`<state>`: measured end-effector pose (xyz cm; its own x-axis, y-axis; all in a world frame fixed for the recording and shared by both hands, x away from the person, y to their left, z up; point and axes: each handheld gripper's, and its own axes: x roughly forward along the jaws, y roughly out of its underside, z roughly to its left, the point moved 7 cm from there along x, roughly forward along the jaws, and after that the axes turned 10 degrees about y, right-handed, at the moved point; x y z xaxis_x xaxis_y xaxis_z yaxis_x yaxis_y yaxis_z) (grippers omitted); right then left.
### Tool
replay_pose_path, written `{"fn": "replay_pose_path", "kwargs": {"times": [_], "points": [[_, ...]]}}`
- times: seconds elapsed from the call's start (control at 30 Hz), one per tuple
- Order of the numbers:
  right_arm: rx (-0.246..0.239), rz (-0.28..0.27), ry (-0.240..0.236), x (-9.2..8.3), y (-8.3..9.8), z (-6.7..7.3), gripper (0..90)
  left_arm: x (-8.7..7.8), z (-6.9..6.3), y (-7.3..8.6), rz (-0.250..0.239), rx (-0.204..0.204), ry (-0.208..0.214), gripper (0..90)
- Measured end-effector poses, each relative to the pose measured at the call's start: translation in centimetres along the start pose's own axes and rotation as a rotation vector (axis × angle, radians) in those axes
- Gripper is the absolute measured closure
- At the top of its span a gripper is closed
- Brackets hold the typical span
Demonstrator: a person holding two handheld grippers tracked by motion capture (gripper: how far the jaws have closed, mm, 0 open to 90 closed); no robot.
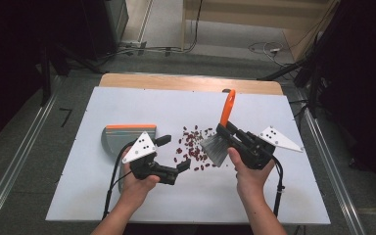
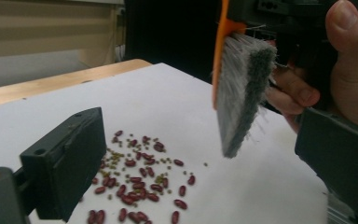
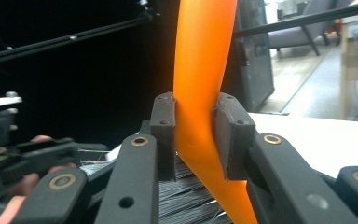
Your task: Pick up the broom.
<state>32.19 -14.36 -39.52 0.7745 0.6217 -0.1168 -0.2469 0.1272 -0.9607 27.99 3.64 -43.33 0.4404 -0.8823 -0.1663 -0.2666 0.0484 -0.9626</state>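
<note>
1. The right gripper [image 1: 223, 131] has its jaws clamped on the orange handle of the brush [image 1: 215, 148], low down near the head. In the right gripper view both pads [image 3: 164, 135] press the handle from either side. That low grip looks the right one for control, and I'd judge it should stay firm through the stroke.
2. The brush hangs above the white worktop [image 1: 127, 105] with its grey bristles pointing down, just beside the right edge of the scattered beans [image 1: 192, 144]. From the left gripper view the bristle tips look clear of the surface, so they need to come down until they just touch it before sweeping.
3. The beans lie loose in the middle of the worktop, between the two grippers: red ones with small greenish ones mixed in. Short, light strokes towards the left would herd them; a hard flick could send the small ones rolling.
4. The dustpan [image 1: 123, 137] lies flat to the left, its orange strip towards the far side, partly under the left gripper [image 1: 174, 152].
5. The left gripper's jaws stand wide with nothing between them, hovering near the left edge of the pile. I'd expect it to take hold of the dustpan and steady it close to the beans.
</note>
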Motion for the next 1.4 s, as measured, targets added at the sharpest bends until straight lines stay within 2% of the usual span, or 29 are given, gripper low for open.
{"fn": "replay_pose_path", "kwargs": {"times": [0.1, 0.13, 0.23, 0.37, 0.43, 0.57, 0.67, 0.7, 0.87, 0.93, 1.03, 1.1, 1.13, 1.2, 1.3, 1.4], "points": [[-0.01, 0.003, -0.025, 0.3, 0.2, 1.1, 69.7, 0.8, -0.4, 0.2, 0.014, -0.022, -0.008, 8.3], [-0.013, 0.005, -0.028, 0.3, 0.3, 1.4, 69.8, 1.1, -0.7, 0.2, 0.013, -0.03, 0.005, 11.0], [-0.048, 0.015, -0.029, 0.6, 0.9, 2.1, 69.7, 1.9, -1.3, 0.6, 0.048, -0.023, 0.021, 13.2], [-0.042, 0.029, -0.043, 0.9, 1.5, 2.8, 69.7, 2.7, -1.7, 1.2, 0.072, -0.035, 0.024, 16.9], [-0.042, 0.029, -0.05, 0.9, 1.6, 3.1, 69.7, 3.0, -1.7, 1.4, 0.077, -0.029, 0.008, 22.9], [-0.042, 0.026, -0.062, 0.9, 1.7, 3.7, 69.7, 3.4, -1.4, 2.0, 0.101, -0.051, -0.024, 40.6], [-0.05, 0.022, -0.071, 0.8, 1.7, 4.3, 69.7, 3.5, -1.2, 2.3, 0.106, -0.058, -0.018, 53.6], [-0.054, 0.018, -0.067, 0.8, 1.7, 4.4, 69.7, 3.5, -1.2, 2.3, 0.101, -0.062, -0.002, 56.8], [-0.052, 0.011, -0.065, 0.7, 1.6, 4.4, 69.7, 3.4, -1.3, 2.2, 0.096, -0.057, 0.021, 79.7], [-0.056, 0.012, -0.067, 0.7, 1.5, 4.4, 69.7, 3.3, -1.2, 2.1, 0.098, -0.059, 0.028, 83.1], [-0.088, 0.017, -0.07, 0.8, 1.5, 4.6, 69.3, 3.1, -1.1, 2.1, 0.109, -0.048, 0.03, 85.1], [-0.099, 0.032, -0.082, 0.9, 1.4, 4.7, 68.6, 2.8, -0.9, 2.0, 0.116, -0.05, 0.049, 85.6], [-0.112, 0.048, -0.096, 0.9, 1.4, 4.7, 67.3, 2.6, -0.8, 2.0, 0.116, -0.05, 0.061, 85.8], [-0.136, 0.056, -0.126, 0.9, 1.0, 4.5, 57.4, 2.1, -0.6, 1.7, 0.119, -0.045, 0.081, 85.9], [-0.151, 0.101, -0.224, 0.8, 0.7, 3.8, 45.7, 1.2, -0.1, 1.3, 0.122, -0.025, 0.094, 86.0], [-0.161, 0.143, -0.293, 0.6, 0.8, 2.7, 44.5, 0.4, 0.2, 1.0, 0.136, -0.004, 0.144, 86.0]]}}
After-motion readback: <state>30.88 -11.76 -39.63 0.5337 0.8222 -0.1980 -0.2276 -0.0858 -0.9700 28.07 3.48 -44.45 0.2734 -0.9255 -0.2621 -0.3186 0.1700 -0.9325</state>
